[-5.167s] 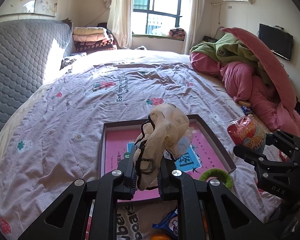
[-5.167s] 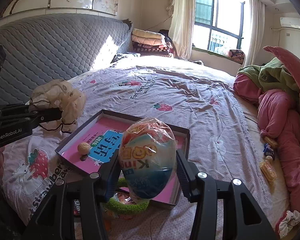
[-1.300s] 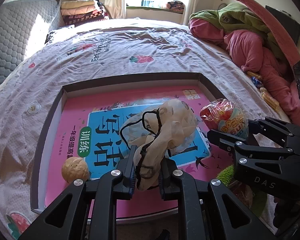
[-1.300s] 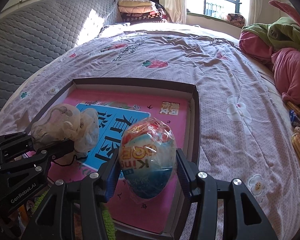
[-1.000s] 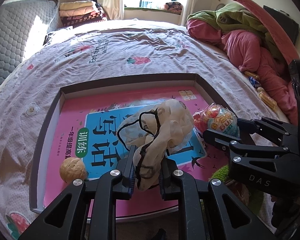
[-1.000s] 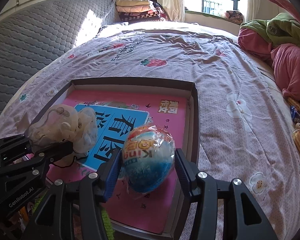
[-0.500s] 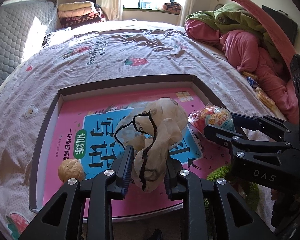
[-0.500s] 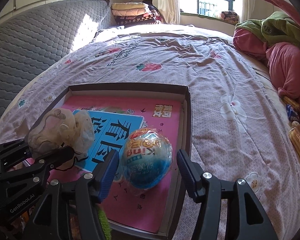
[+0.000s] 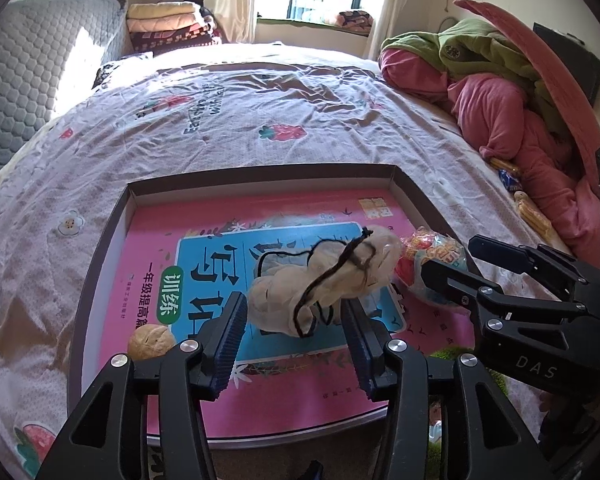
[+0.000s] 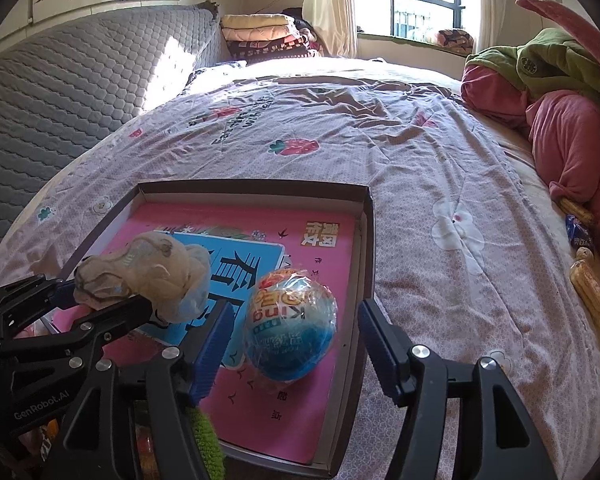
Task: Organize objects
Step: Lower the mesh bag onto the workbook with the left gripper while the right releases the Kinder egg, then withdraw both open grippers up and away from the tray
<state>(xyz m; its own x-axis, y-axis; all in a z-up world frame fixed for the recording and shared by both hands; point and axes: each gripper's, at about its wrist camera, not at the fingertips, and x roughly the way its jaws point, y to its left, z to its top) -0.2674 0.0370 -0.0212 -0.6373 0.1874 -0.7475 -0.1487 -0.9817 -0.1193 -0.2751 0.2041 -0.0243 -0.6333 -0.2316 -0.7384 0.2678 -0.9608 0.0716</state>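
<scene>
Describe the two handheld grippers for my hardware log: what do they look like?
The left gripper and the right gripper look alike: matte black angular plastic linkages with triangular cut-outs, silver round bolt heads at the joints, and ribbed blue finger pads. Seen from opposite cameras, the left reads "GenRobot.AI", the right "DAS". No cables show.

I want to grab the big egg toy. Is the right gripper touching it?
Apart. The right wrist view shows the right gripper open, with gaps between both fingers and the egg toy, which lies in the tray.
</scene>
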